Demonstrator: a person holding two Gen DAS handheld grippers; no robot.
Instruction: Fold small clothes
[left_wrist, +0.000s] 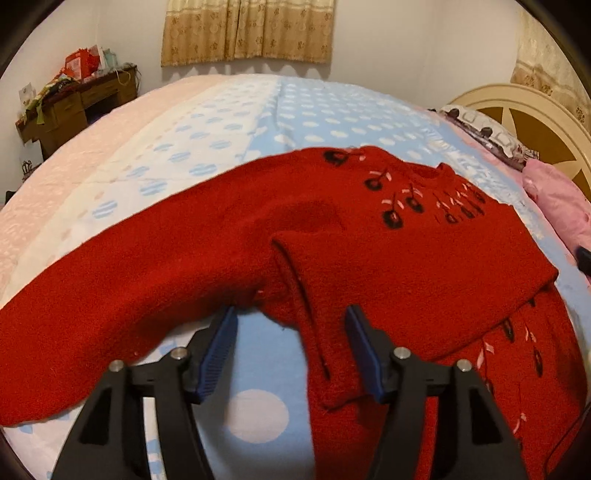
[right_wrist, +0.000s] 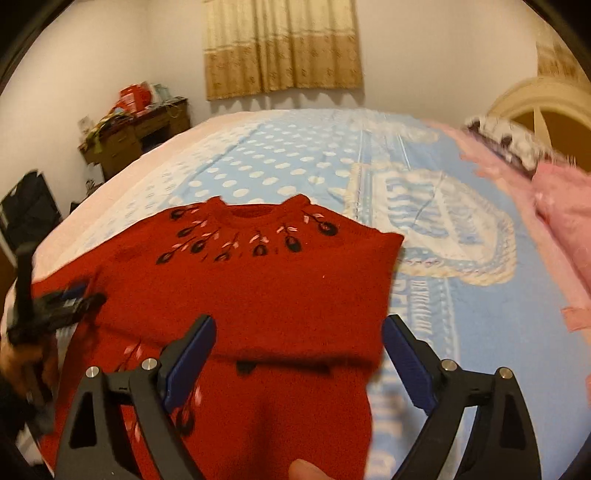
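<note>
Two grippers hang open over a red sweater (left_wrist: 229, 240) spread on a dotted blue blanket (left_wrist: 258, 410). Nearest, the left gripper (left_wrist: 290, 349) straddles a sleeve (left_wrist: 325, 332) folded across the body, gripping nothing; the right gripper (right_wrist: 299, 360) gapes above the folded edge, empty. Farther off lie a pink pillow (left_wrist: 557, 199), a headboard (left_wrist: 532, 118), a desk (left_wrist: 77, 99) and curtains (left_wrist: 247, 29).

The sweater (right_wrist: 251, 291) lies on the bed (right_wrist: 295, 162), a desk (right_wrist: 122, 140) behind-left, headboard (right_wrist: 546, 107) right.
</note>
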